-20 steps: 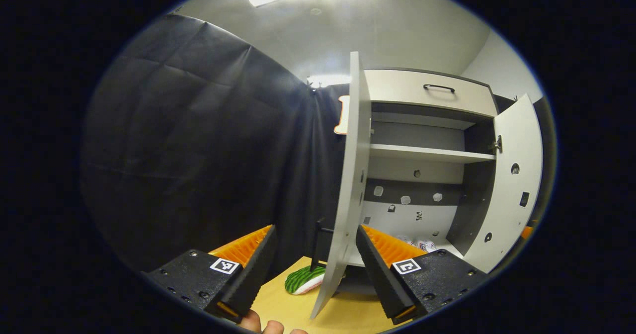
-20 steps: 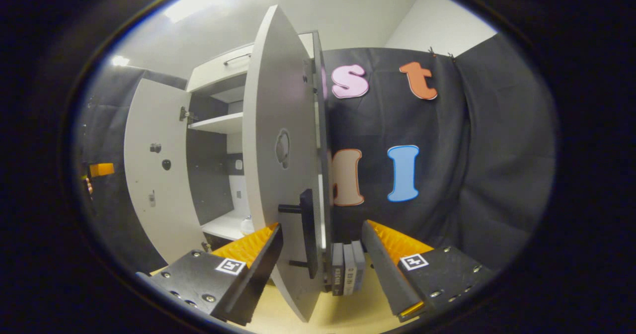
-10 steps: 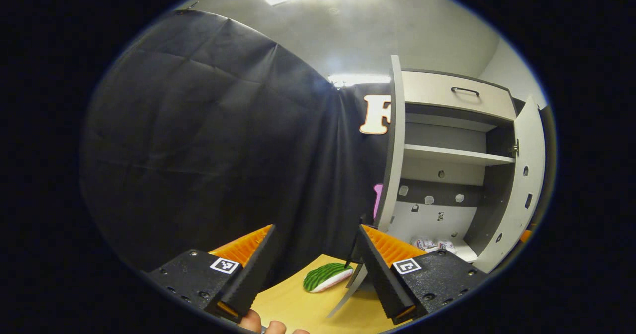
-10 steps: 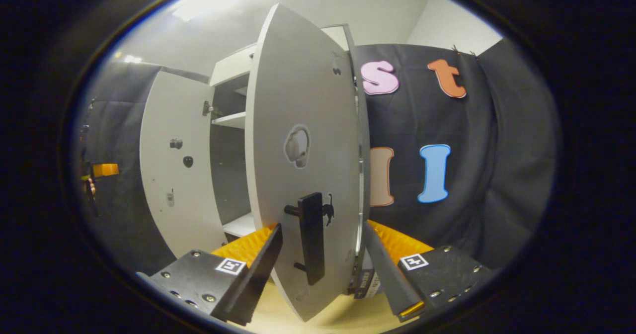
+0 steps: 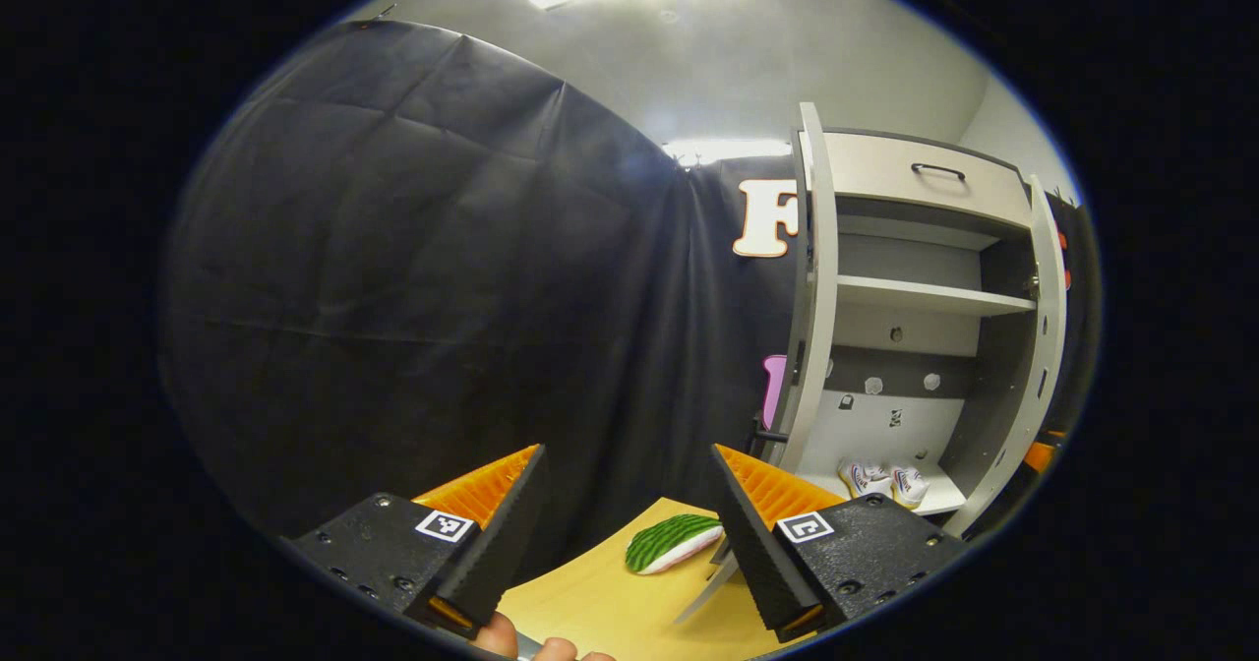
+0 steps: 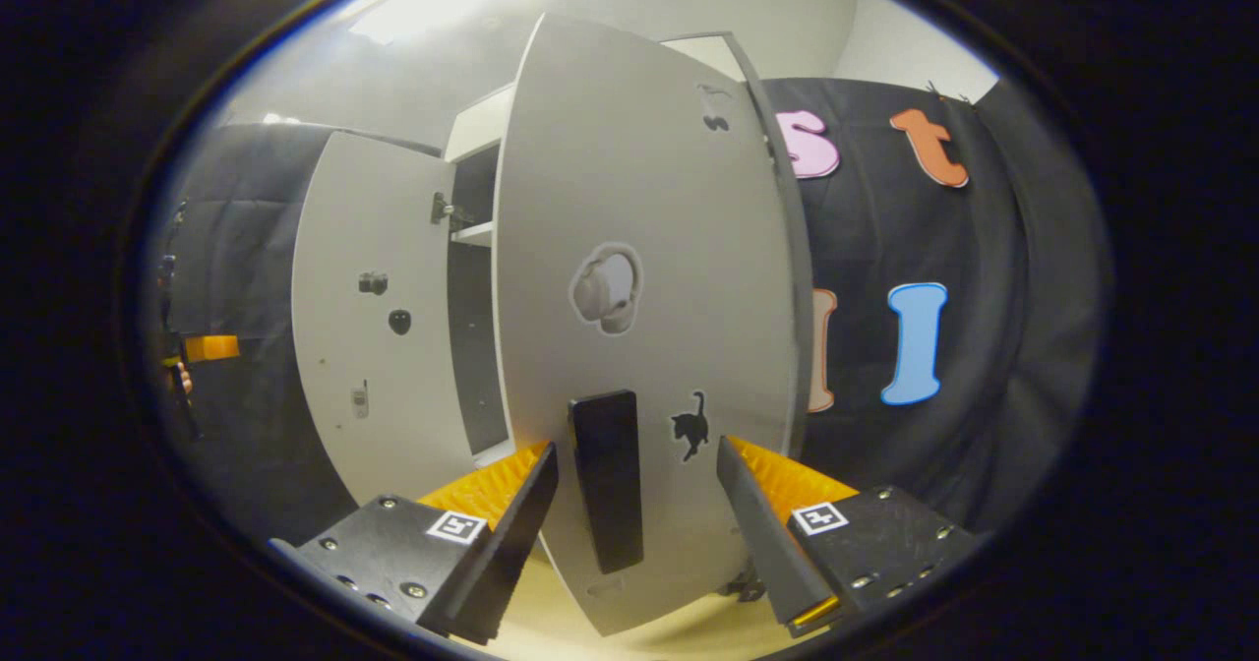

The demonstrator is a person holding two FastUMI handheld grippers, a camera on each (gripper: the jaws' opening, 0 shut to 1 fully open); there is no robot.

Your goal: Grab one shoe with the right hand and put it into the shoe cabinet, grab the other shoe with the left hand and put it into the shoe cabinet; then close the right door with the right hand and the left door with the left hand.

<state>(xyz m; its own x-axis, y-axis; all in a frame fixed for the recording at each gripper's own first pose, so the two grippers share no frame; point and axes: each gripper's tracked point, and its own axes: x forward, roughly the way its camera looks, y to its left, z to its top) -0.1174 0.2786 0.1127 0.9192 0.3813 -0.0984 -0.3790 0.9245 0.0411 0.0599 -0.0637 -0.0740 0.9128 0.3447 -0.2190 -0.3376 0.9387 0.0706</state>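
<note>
In the left gripper view the shoe cabinet stands at the right with both doors ajar. Two white shoes sit side by side on its bottom shelf. The left door shows edge-on, to the right of and beyond my open left gripper. The right door is partly swung in. In the right gripper view the right door faces me close up. Its black handle stands between the fingers of my open right gripper, which do not press on it. The left door hangs open behind.
A green striped watermelon-like piece lies on the wooden tabletop in front of the left door. Black cloth walls the booth on the left. The other gripper's tip and a hand show at the far left of the right gripper view.
The right door has swung toward the cabinet, turning its face and handle to the right gripper. The left door's edge, earlier between the left gripper's fingers, now stands off to the right.
</note>
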